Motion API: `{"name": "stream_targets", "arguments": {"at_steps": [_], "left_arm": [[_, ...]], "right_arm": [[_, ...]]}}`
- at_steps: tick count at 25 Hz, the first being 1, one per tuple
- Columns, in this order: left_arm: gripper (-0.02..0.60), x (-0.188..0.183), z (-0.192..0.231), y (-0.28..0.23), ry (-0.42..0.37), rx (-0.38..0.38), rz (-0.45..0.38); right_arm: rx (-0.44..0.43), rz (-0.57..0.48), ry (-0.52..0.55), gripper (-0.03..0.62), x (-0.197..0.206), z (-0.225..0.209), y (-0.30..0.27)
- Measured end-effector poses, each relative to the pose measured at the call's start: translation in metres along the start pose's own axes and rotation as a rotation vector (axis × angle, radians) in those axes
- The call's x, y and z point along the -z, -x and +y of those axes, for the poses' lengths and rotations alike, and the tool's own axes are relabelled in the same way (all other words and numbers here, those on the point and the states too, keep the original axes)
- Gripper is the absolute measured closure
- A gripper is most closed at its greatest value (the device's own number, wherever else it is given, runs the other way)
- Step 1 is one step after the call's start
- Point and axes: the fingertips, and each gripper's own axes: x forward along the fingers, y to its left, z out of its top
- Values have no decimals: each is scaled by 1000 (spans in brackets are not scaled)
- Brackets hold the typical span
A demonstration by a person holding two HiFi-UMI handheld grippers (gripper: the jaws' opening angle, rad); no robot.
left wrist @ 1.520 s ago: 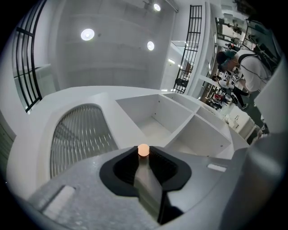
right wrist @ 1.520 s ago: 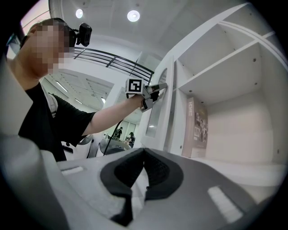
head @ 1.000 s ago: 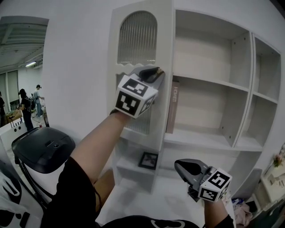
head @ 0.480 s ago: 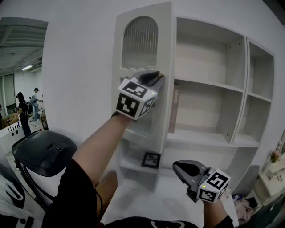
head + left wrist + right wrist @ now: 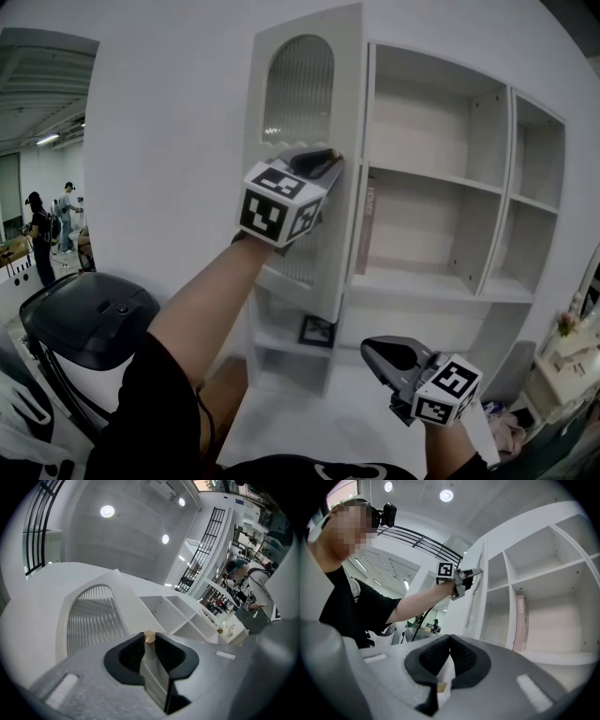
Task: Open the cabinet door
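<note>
Head view: left gripper (image 5: pixel 321 161) pinches free edge of white cabinet door w/ arched ribbed-glass pane (image 5: pixel 298 89); door stands well out, white shelves (image 5: pixel 427 173) exposed. Right gripper (image 5: pixel 382 354) low, jaws together, empty. Prob. mostly done; left: swing wider, release.

Shelf bays (image 5: pixel 427 122) open; book (image 5: pixel 366 230) beside door (image 5: pixel 300 103) edge.
</note>
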Motion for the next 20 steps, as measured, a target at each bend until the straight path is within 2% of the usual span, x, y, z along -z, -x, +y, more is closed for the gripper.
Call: {"name": "stream_targets", "arguments": {"at_steps": [20], "left_arm": [[499,-25,21,73,90,42,-45]], "right_arm": [[21,12,6,594,-16,70,-12]]}}
